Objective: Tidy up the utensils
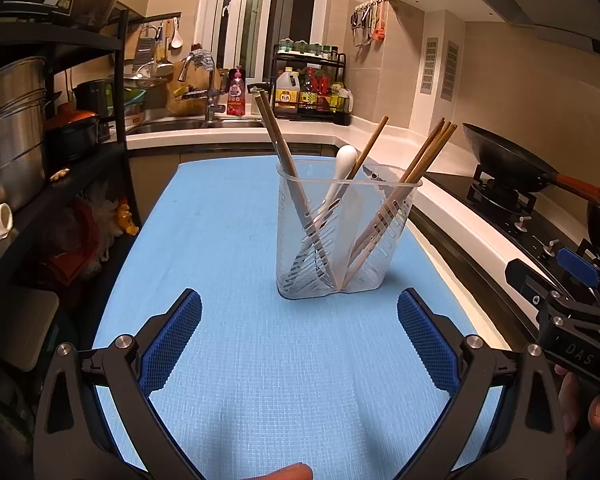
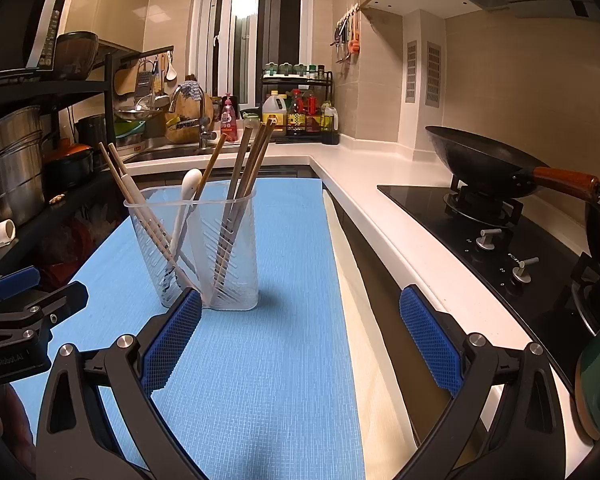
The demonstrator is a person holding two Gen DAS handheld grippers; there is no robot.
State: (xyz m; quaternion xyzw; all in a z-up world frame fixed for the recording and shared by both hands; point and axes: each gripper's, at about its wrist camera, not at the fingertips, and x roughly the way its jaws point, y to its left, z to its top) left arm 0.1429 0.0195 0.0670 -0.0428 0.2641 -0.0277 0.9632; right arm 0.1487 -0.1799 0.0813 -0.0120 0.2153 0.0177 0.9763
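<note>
Blue matting (image 1: 240, 240) covers the worktop; on it stands a clear slotted plastic holder (image 1: 346, 236) containing wooden chopsticks (image 1: 426, 152) and a white spoon (image 1: 342, 172). Both hand-held grippers, left (image 1: 299, 344) and right (image 2: 300, 344), hover nearby, spread and empty. Sorting looks finished.

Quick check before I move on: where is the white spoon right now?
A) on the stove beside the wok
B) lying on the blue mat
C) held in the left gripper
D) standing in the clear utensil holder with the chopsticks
D: the white spoon stands handle-up inside the clear utensil holder among the chopsticks, and both the left gripper and right gripper are open and empty.
</note>
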